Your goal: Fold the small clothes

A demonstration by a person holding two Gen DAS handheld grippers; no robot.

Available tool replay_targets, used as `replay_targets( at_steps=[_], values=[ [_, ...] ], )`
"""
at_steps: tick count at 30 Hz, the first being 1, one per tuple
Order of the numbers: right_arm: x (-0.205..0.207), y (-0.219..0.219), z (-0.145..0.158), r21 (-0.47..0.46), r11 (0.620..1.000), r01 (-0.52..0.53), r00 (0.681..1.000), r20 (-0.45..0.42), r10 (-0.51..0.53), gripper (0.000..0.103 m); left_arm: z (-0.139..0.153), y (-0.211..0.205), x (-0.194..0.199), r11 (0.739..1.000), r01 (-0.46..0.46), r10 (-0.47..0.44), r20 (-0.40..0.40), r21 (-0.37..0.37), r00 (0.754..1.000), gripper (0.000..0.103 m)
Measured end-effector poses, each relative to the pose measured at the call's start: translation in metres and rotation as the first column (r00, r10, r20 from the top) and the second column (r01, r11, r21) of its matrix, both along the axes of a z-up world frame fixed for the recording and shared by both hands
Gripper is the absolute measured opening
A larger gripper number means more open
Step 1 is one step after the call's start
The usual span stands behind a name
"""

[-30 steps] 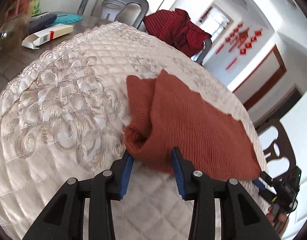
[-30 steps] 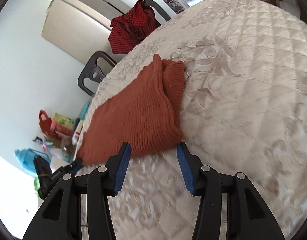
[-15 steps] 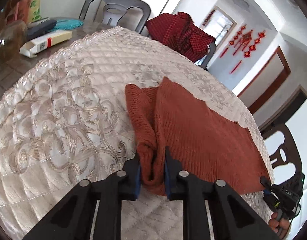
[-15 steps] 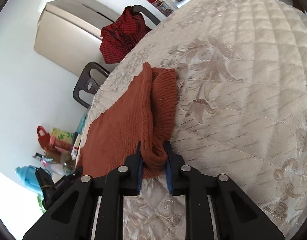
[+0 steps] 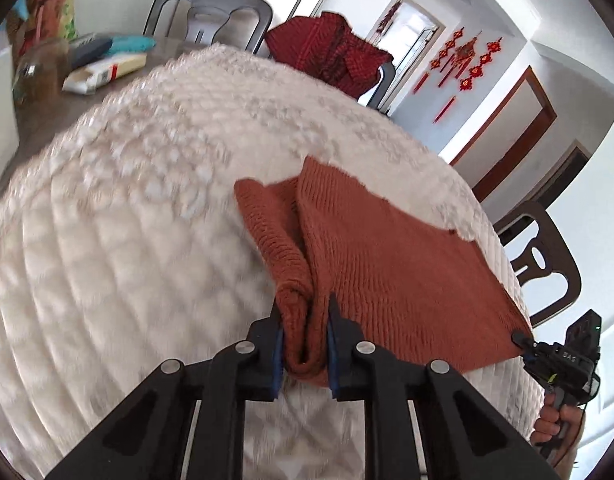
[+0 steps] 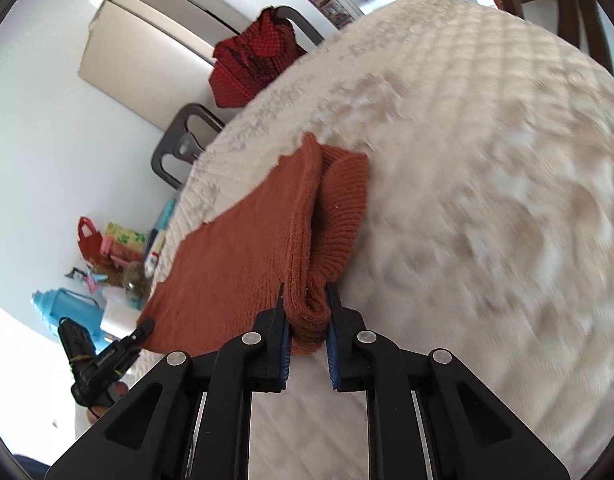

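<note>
The knitted garment (image 5: 391, 264) lay on the quilted cover (image 5: 127, 240), its near corners raised; beyond the garment a chair (image 5: 211, 12) stood behind the cover; left of that chair, a carton (image 5: 103, 72) sat on the table (image 5: 39, 120).

Quilted cover (image 5: 127, 220) blurred by motion

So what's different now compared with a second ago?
Both grippers have closed on the rust sweater: the left gripper pinches one near corner, the right gripper the other, and that edge now bunches up off the quilted cover. The red garment on the chair hasn't moved.
</note>
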State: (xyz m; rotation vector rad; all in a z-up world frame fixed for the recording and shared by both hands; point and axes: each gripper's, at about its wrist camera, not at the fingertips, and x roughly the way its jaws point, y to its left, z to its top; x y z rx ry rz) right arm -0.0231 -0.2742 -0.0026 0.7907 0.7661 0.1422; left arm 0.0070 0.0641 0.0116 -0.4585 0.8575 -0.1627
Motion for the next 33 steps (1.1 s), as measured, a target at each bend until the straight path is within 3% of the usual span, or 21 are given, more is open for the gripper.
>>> replay_targets(
  at_steps=[6,9,11,15,20,27,30,33],
  values=[
    [0.004,-0.002,-0.014,0.006,1.0,0.004,1.0,-0.019,-0.003,0.015,-0.012,0.006,0.004,1.0,-0.002,0.002,-0.019,-0.025,1.0,0.023],
    [0.002,0.0,-0.009,-0.026,1.0,-0.007,1.0,-0.022,0.007,0.02,-0.006,0.005,-0.002,1.0,0.004,-0.004,0.0,0.02,1.0,0.025],
    [-0.003,0.001,0.0,-0.097,0.995,0.006,1.0,-0.012,-0.007,0.021,0.001,0.006,-0.007,0.997,-0.015,0.012,0.031,0.073,0.999,0.028],
    [-0.014,0.004,0.029,-0.237,0.97,0.054,0.997,0.062,-0.041,0.021,0.022,0.01,-0.008,0.987,-0.059,0.042,0.115,0.147,0.993,0.029],
    [-0.003,0.026,0.053,-0.292,0.956,0.012,0.986,0.163,0.037,0.021,0.033,-0.011,0.007,0.988,0.002,-0.028,0.164,0.155,0.986,0.032],
    [0.044,0.077,0.025,-0.369,0.921,-0.126,0.983,0.076,0.165,0.021,0.001,-0.041,0.037,0.968,0.077,-0.096,0.069,0.239,0.993,0.032],
    [0.052,0.068,0.011,-0.37,0.922,-0.115,0.989,0.043,0.141,0.02,0.001,-0.041,0.035,0.968,0.08,-0.1,0.075,0.238,0.992,0.032],
    [0.048,0.056,0.014,-0.326,0.939,-0.114,0.988,0.064,0.143,0.02,0.002,-0.04,0.036,0.967,0.081,-0.102,0.073,0.243,0.992,0.032]
  ],
)
